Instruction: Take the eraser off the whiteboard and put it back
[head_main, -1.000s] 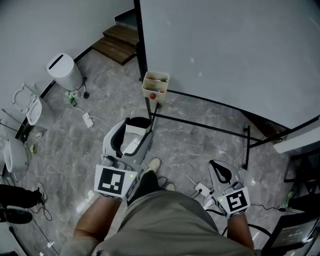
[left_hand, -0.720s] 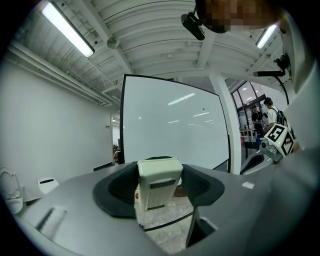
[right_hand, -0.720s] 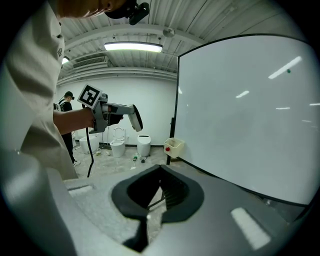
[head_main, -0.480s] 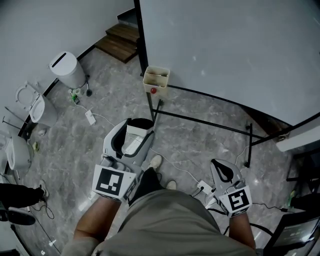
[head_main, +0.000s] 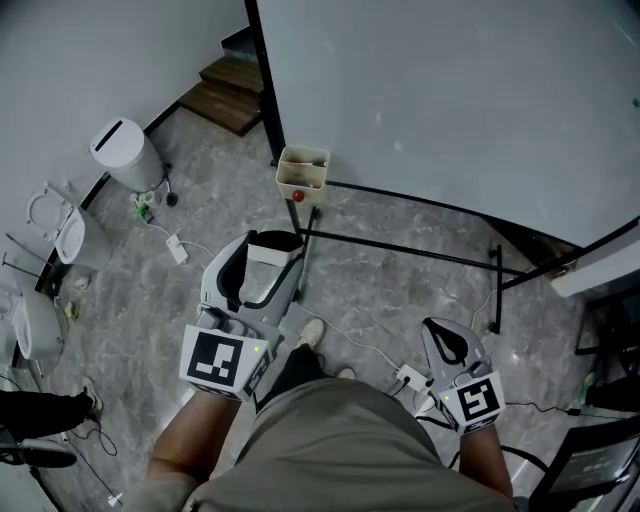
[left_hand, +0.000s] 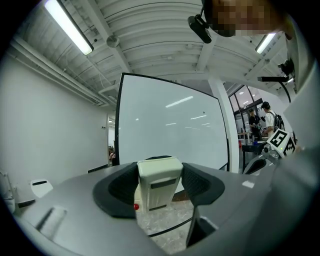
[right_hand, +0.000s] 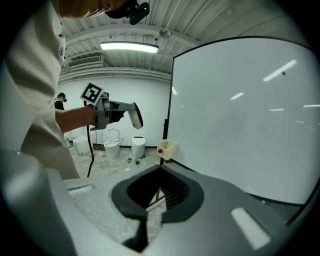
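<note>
My left gripper (head_main: 275, 247) holds a white eraser (head_main: 262, 272) between its jaws, low in front of the person, over the grey floor. In the left gripper view the eraser (left_hand: 159, 187) stands upright between the dark pads, with the left gripper (left_hand: 160, 175) pointing level at the whiteboard (left_hand: 170, 125). The whiteboard (head_main: 450, 100) fills the upper right of the head view. My right gripper (head_main: 441, 337) hangs at the lower right, shut and holding nothing. In the right gripper view the right gripper (right_hand: 159, 169) faces the whiteboard (right_hand: 250, 115).
A cream box (head_main: 301, 170) with a red dot hangs on the board's black stand (head_main: 400, 250). Toilets (head_main: 60, 225) and a white bin (head_main: 125, 150) stand at the left, wooden steps (head_main: 225, 90) behind. A power strip (head_main: 405, 378) and cables lie by the feet.
The head view has shifted slightly, so the board and box sit further left. The left gripper keeps the eraser and has edged up a little. The right gripper has stayed put.
</note>
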